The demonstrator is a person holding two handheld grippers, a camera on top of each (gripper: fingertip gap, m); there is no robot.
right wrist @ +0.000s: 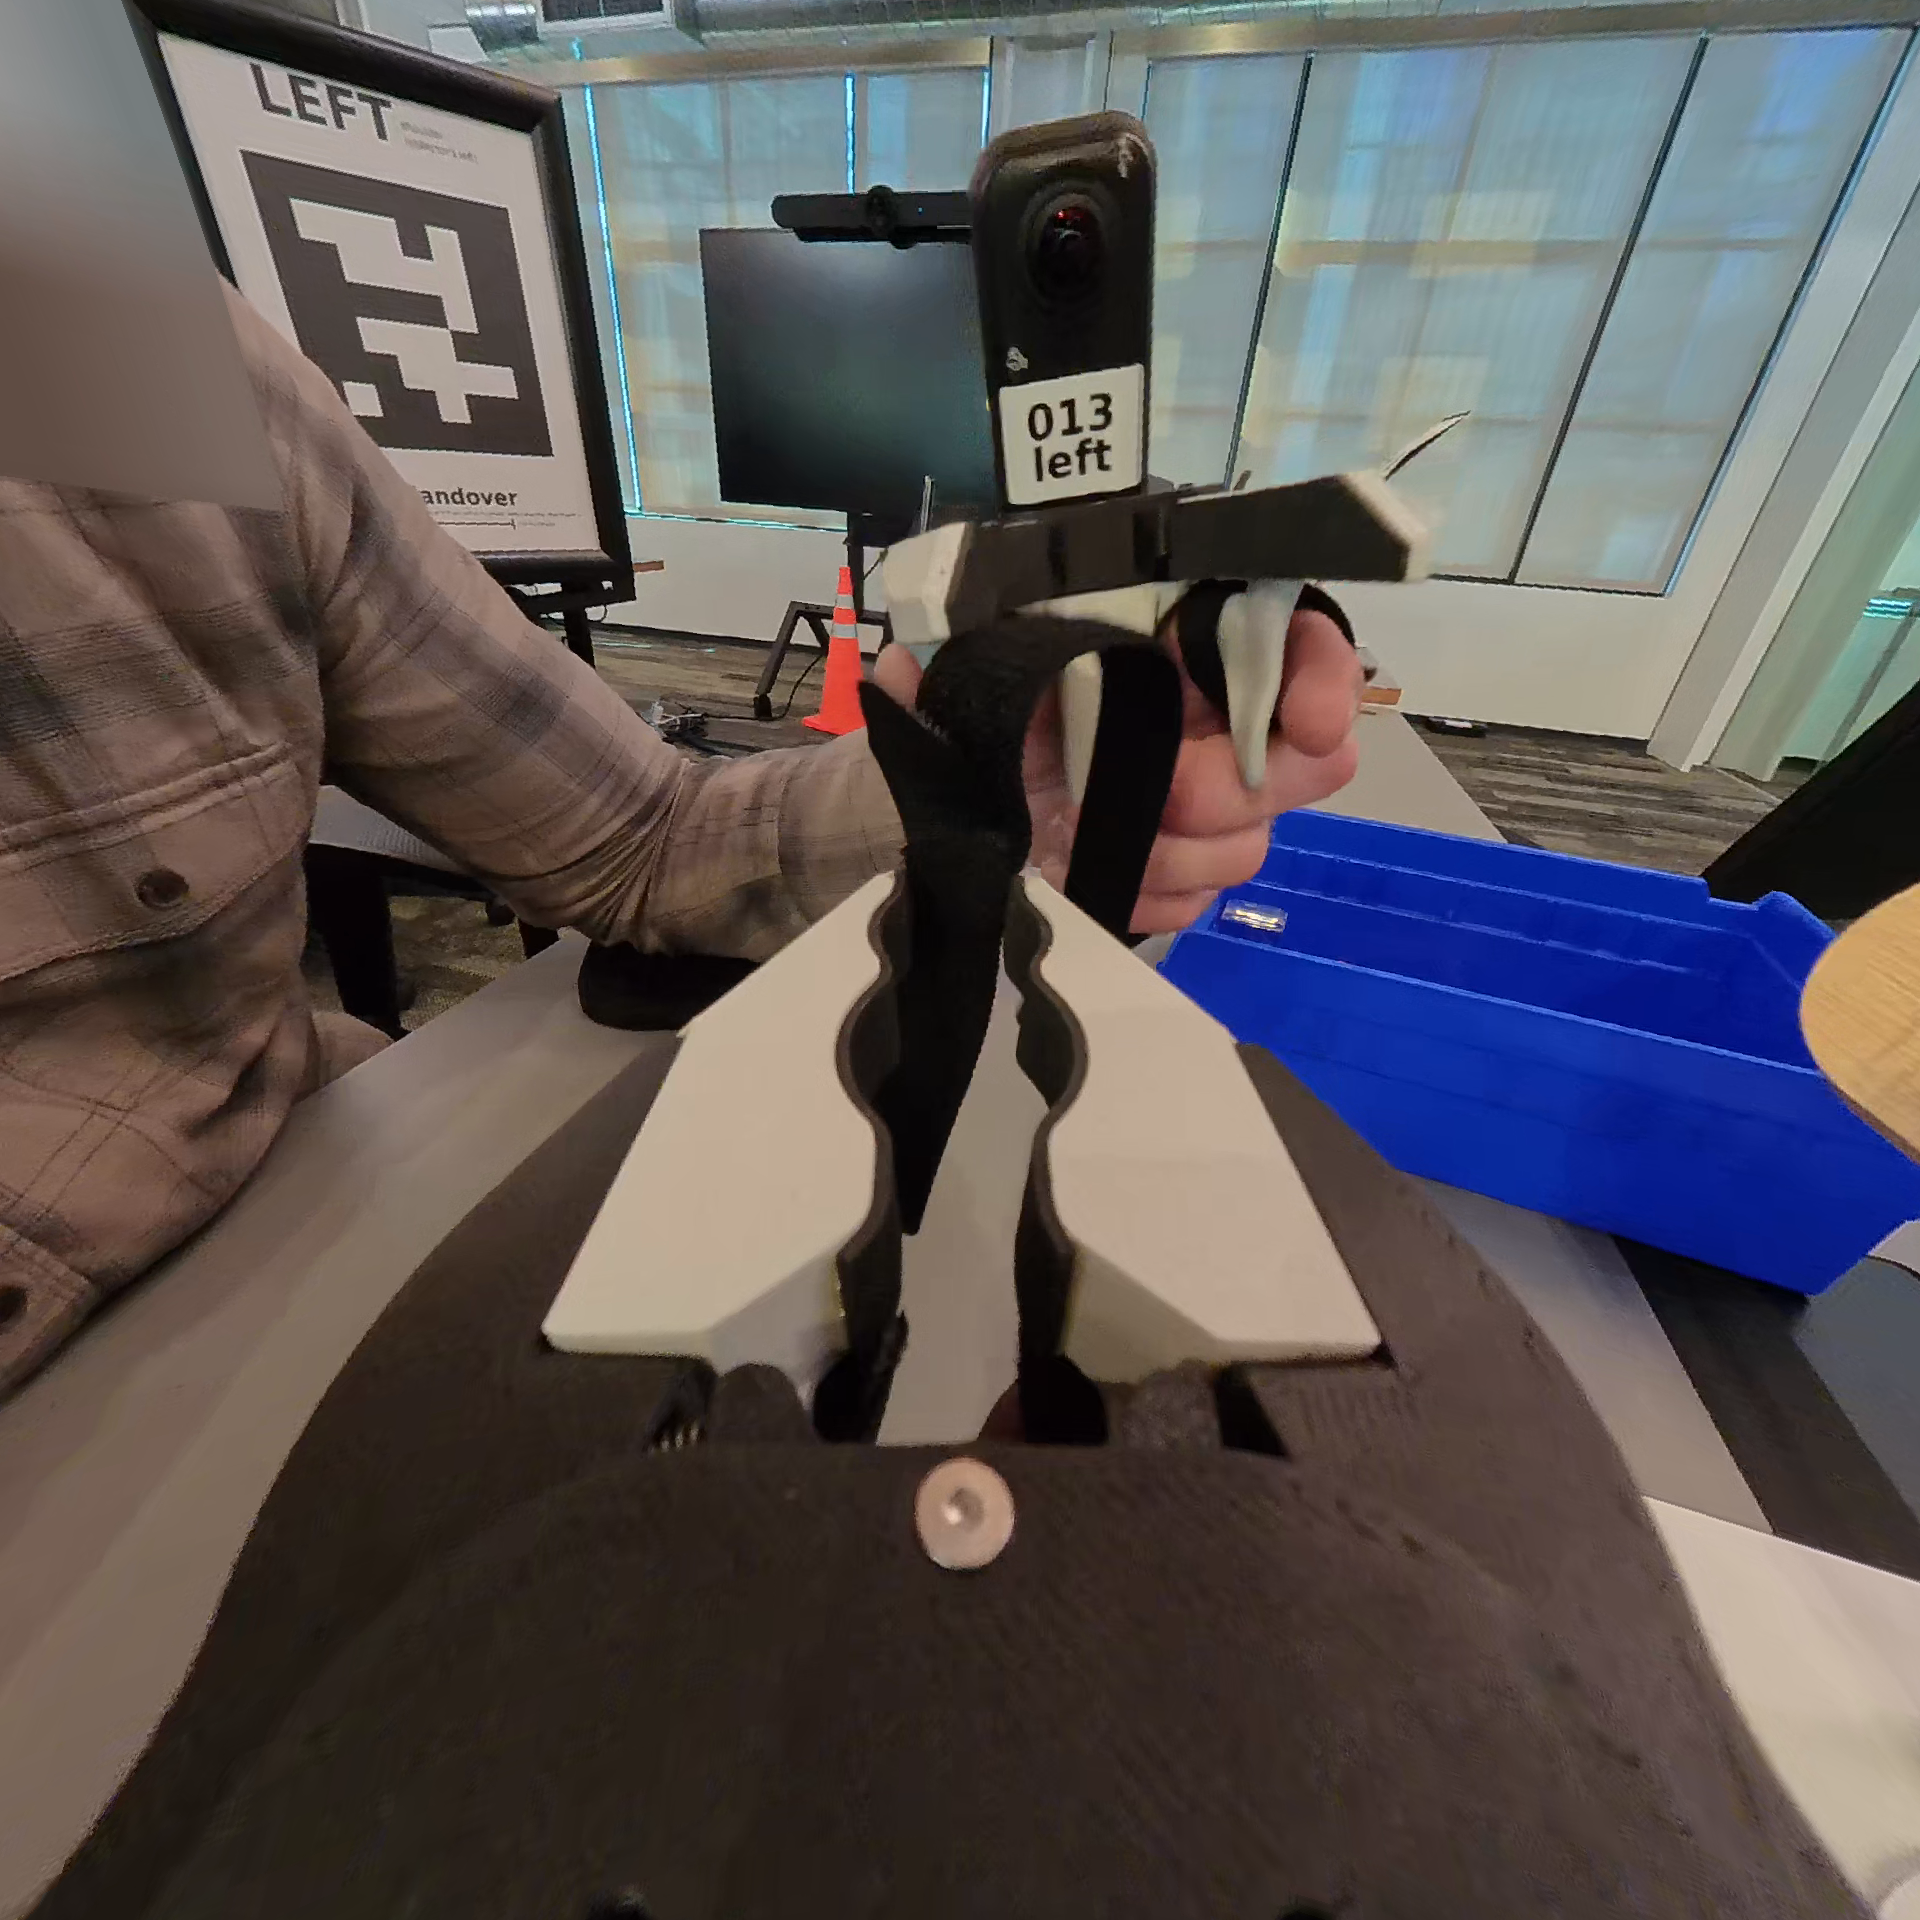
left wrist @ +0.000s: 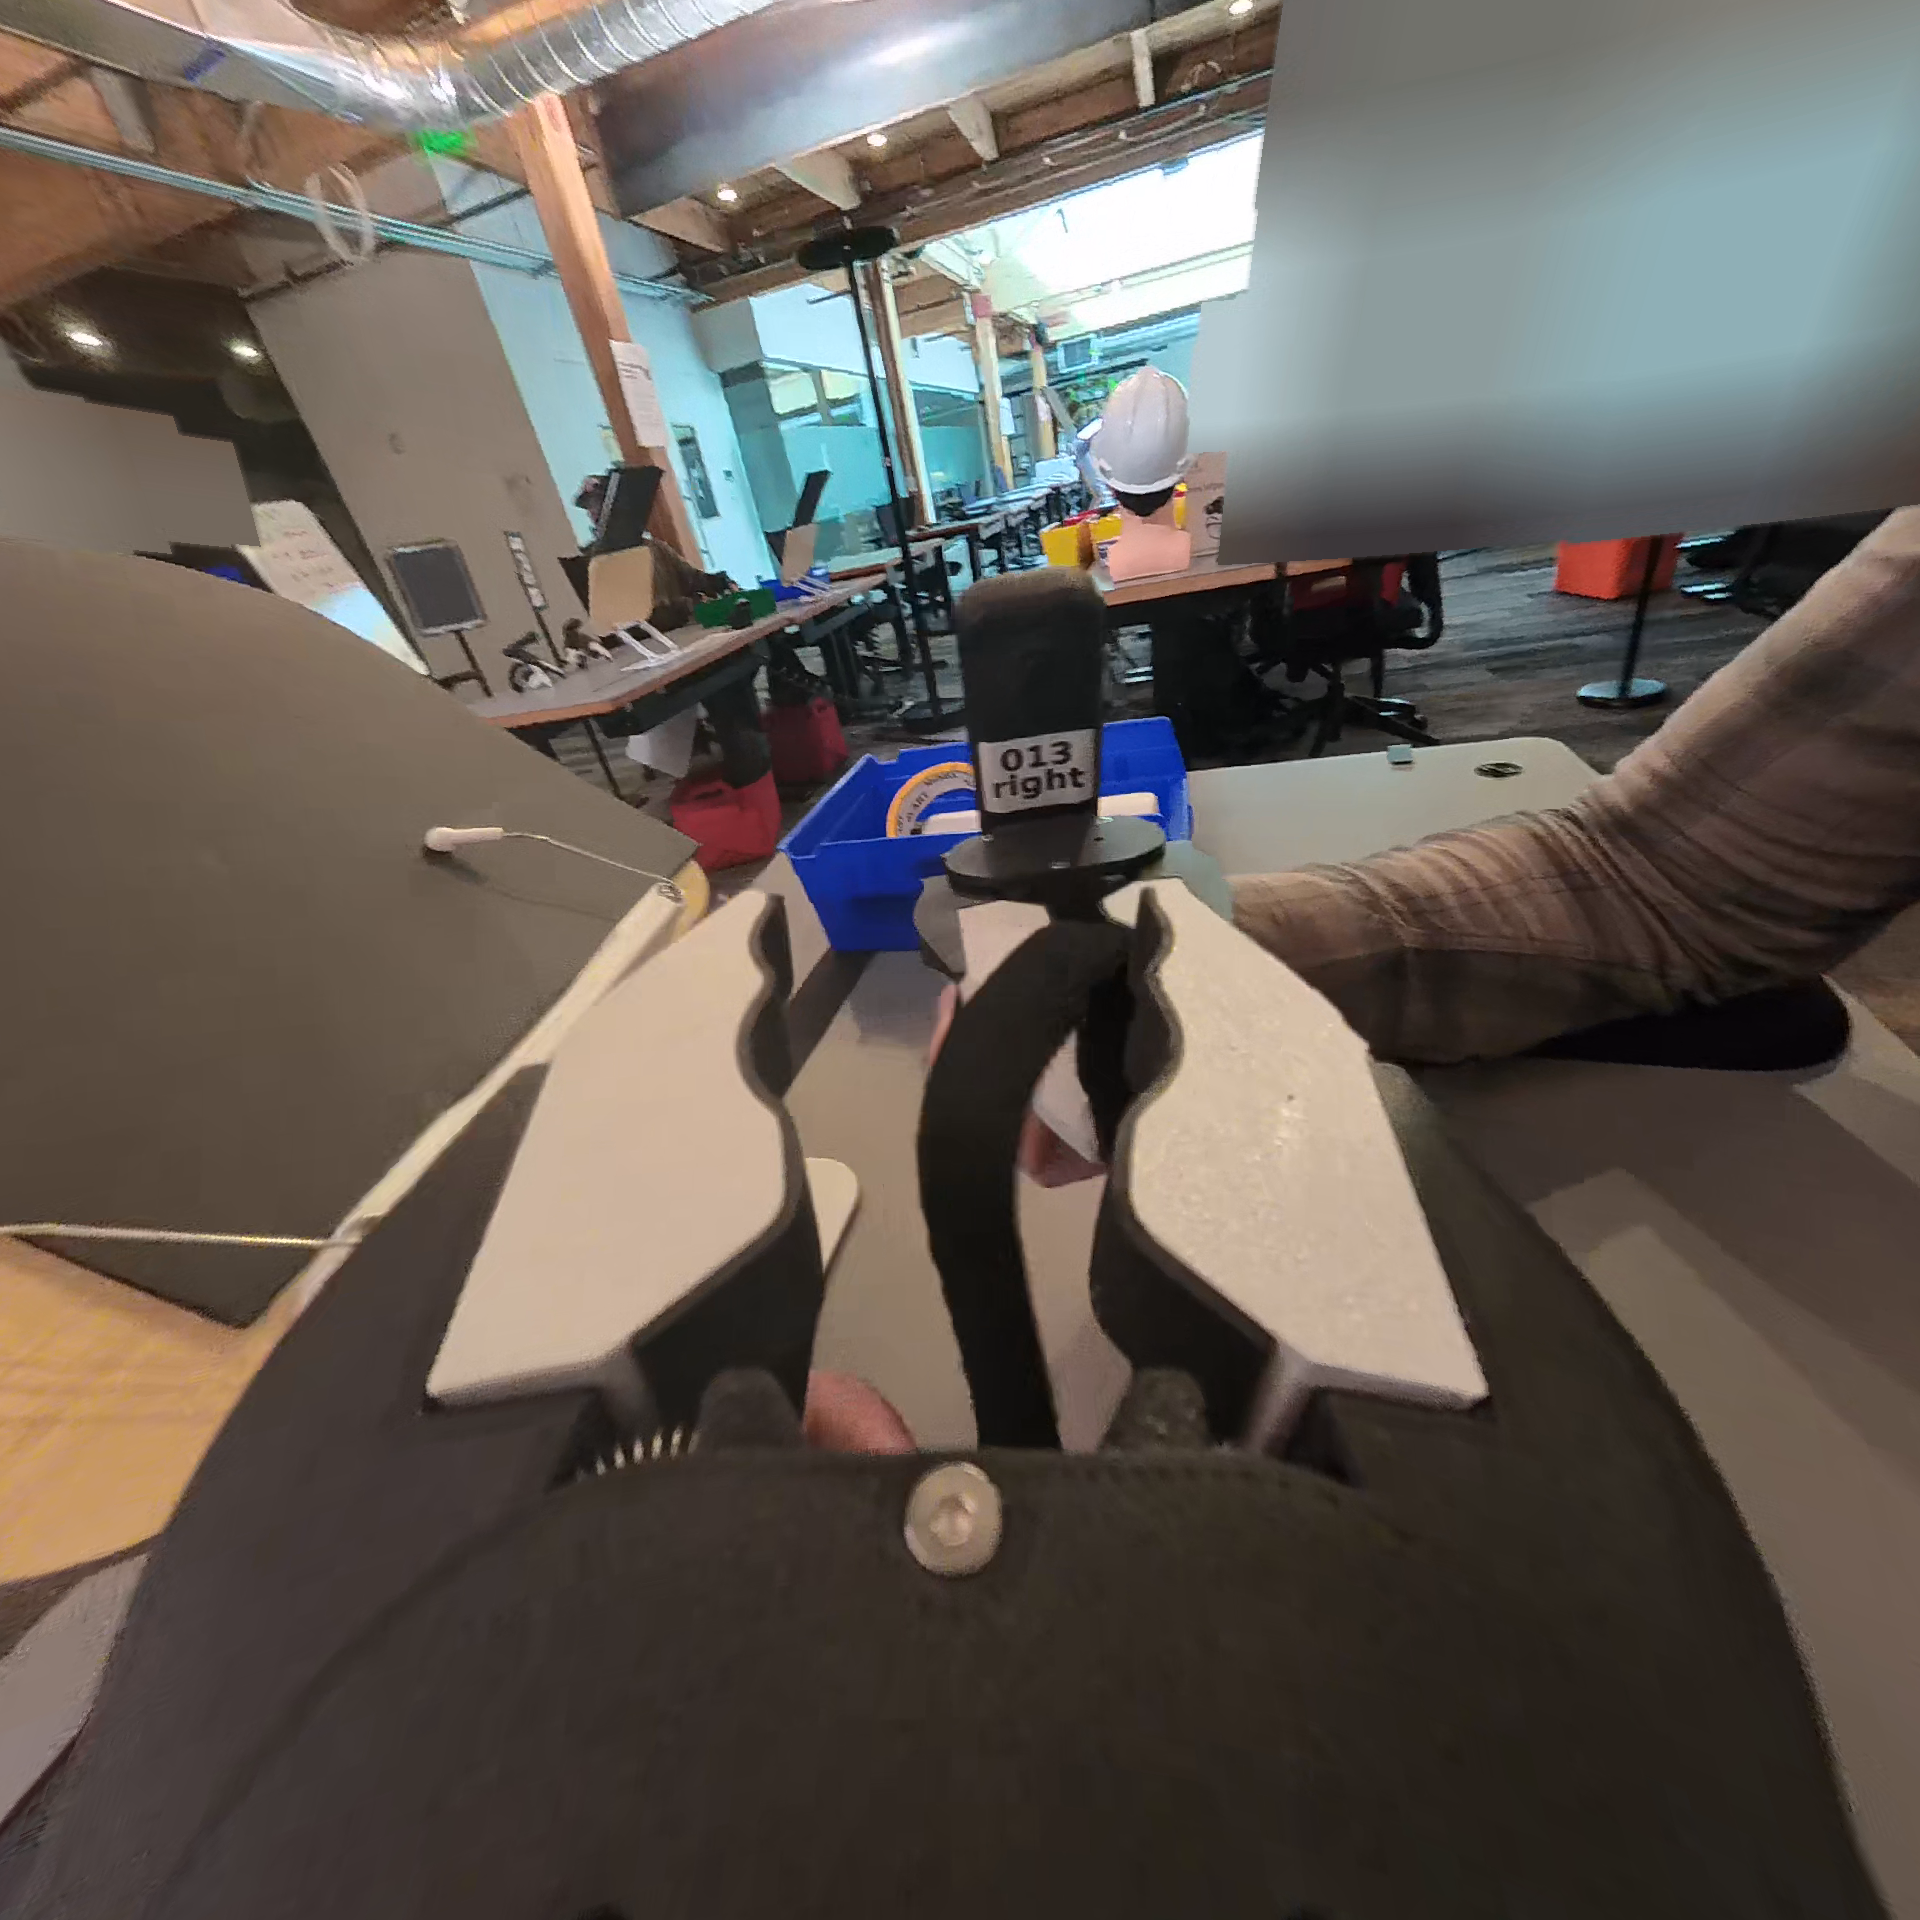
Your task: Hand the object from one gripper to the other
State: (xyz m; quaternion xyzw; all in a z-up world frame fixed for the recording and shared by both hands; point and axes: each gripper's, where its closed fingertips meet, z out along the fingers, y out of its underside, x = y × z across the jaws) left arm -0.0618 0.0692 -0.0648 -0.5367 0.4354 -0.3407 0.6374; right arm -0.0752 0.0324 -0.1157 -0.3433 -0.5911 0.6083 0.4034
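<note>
A black strap (right wrist: 940, 997) runs between the two grippers, which face each other over the grey table (left wrist: 1351, 800). My right gripper (right wrist: 961, 894) is shut on the strap's lower part, its white fingers (right wrist: 769, 1122) pinching it. My left gripper (left wrist: 961, 925) is open wide. The strap (left wrist: 966, 1195) passes through its gap and lies against the right-hand finger (left wrist: 1257, 1122). In the right wrist view the left gripper (right wrist: 1169, 748) is held in a hand, with the strap looped over one finger. The right gripper (left wrist: 1060, 914) shows beyond the left gripper's fingertips.
A blue bin (right wrist: 1558, 1091) stands on the table beside the grippers and also shows in the left wrist view (left wrist: 862, 862). A person's plaid sleeve (left wrist: 1558, 883) rests on the table. A dark round board (left wrist: 260, 831) is at the left. A framed sign (right wrist: 395, 312) stands behind. The tips of one gripper are about 6 centimetres away from the tips of the other.
</note>
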